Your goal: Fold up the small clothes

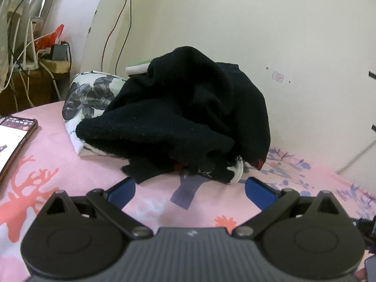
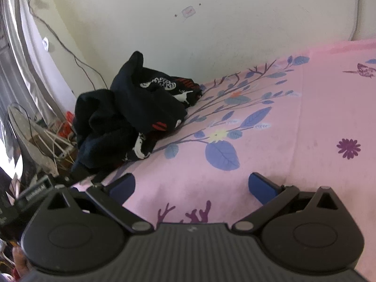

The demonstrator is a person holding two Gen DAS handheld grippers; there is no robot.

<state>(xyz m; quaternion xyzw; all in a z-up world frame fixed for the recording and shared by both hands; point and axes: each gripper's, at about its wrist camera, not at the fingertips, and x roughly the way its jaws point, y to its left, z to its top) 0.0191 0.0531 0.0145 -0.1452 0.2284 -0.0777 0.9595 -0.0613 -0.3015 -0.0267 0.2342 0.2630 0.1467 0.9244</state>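
Note:
A crumpled pile of black clothes [image 1: 183, 117] with white and red print lies on the pink bedsheet [image 1: 70, 164] against the wall. It rests partly on a folded white garment with a grey print [image 1: 91, 94]. My left gripper [image 1: 190, 190] is open and empty, just in front of the pile. In the right wrist view the same pile [image 2: 131, 117] sits at the left, well ahead of my right gripper [image 2: 191, 185], which is open and empty over the sheet [image 2: 293, 122].
A phone [image 1: 16, 138] with a lit screen lies on the sheet at the left. Cables, a router and a red bag [image 1: 47, 47] crowd a stand beyond the bed's left edge. The cream wall [image 1: 258, 35] runs right behind the pile.

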